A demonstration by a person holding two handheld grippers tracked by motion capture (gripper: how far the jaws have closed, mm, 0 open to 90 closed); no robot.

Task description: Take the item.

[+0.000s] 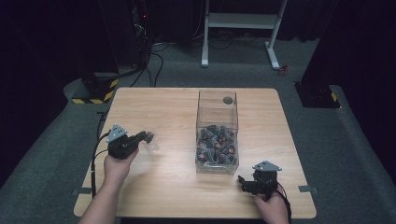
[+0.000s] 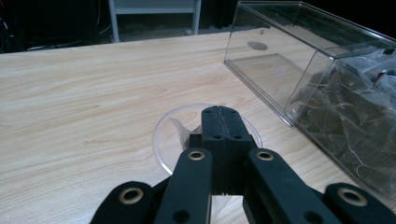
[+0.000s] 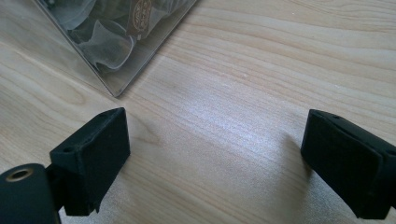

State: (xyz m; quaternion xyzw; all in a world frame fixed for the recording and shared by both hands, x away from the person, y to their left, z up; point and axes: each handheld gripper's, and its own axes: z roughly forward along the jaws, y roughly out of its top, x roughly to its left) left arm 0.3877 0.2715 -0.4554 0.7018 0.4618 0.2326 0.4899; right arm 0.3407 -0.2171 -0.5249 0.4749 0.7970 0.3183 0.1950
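Early in the work, by the look of it. One clear cup (image 2: 173, 135) out on the table (image 1: 159, 196), pinched at its rim by the left claw (image 2: 222, 122), jaws pressed together on the thin plastic wall. Cup tipped on its side, mouth toward the camera in the left gripper view, resting on or just above the wood, left of the box (image 1: 217, 133) and apart from it. From the high view, same cup (image 1: 152, 143) at the tip of the left claw (image 1: 145, 136), between the table's left edge and the box.

Right claw (image 3: 215, 158) spread wide, nothing between its jaws, hovering low over bare wood just beside the near corner of the box (image 3: 116, 46). In the high view, right claw (image 1: 243, 181) near the table's front edge, right of that corner.

Box: clear, tall, open at the top, standing mid-table. Lower part packed with a heap of small clear packs (image 1: 215, 145) with dark contents; upper part empty. A round dark mark on the far wall. Nothing inside the cup, as far as can be told.

Probably left to do: setting the cup upright, fetching packs from the box, filling.
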